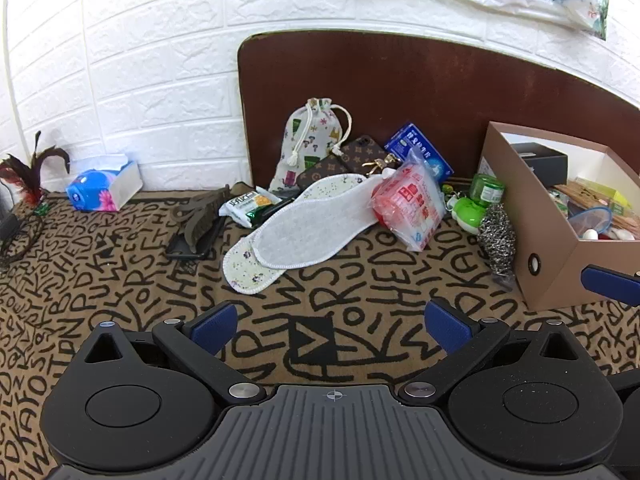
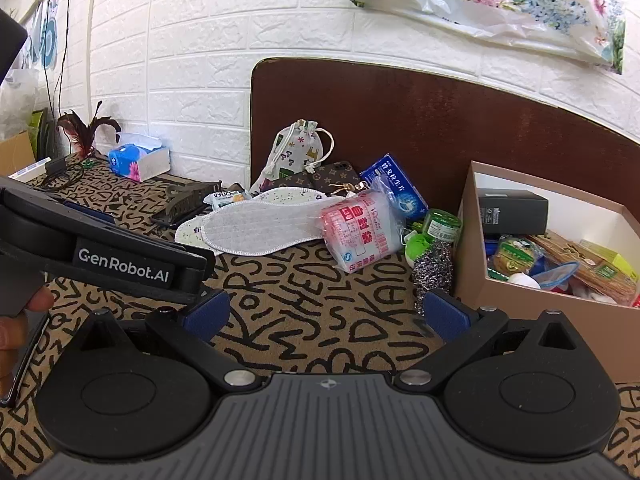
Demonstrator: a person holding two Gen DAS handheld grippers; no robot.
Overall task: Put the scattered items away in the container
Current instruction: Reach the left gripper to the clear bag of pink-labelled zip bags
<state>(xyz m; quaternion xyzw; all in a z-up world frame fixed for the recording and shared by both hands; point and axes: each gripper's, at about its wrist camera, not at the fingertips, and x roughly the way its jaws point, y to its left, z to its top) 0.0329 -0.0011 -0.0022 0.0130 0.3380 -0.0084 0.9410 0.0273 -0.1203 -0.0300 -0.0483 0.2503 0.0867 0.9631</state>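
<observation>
Just ahead of the wide-open, empty right gripper (image 2: 326, 314) sits the steel scrubber (image 2: 432, 270), beside the box (image 2: 520, 300); the left gripper (image 1: 330, 320), open too, is farther.

Count of things on the patterned cloth

Two insoles (image 1: 292, 232) lie overlapped, beside one drawstring pouch (image 1: 306, 140), one patterned phone case (image 1: 344, 162), one blue packet (image 1: 420, 150), one red-and-white plastic bag (image 1: 412, 204), one small snack packet (image 1: 250, 204), one brown hair claw (image 1: 200, 216) on one dark phone (image 1: 192, 246), one green jar (image 1: 486, 190), one green-and-white round thing (image 1: 468, 212) and one steel scourer (image 1: 496, 240). One cardboard box (image 1: 548, 264) stands at the right, with one black box (image 2: 512, 208) among contents too jumbled to count. One tissue box (image 1: 104, 184) and one feathered thing (image 1: 28, 176) sit at the left. Two grippers show, the left gripper (image 1: 332, 320) and the right gripper (image 2: 326, 312).
</observation>
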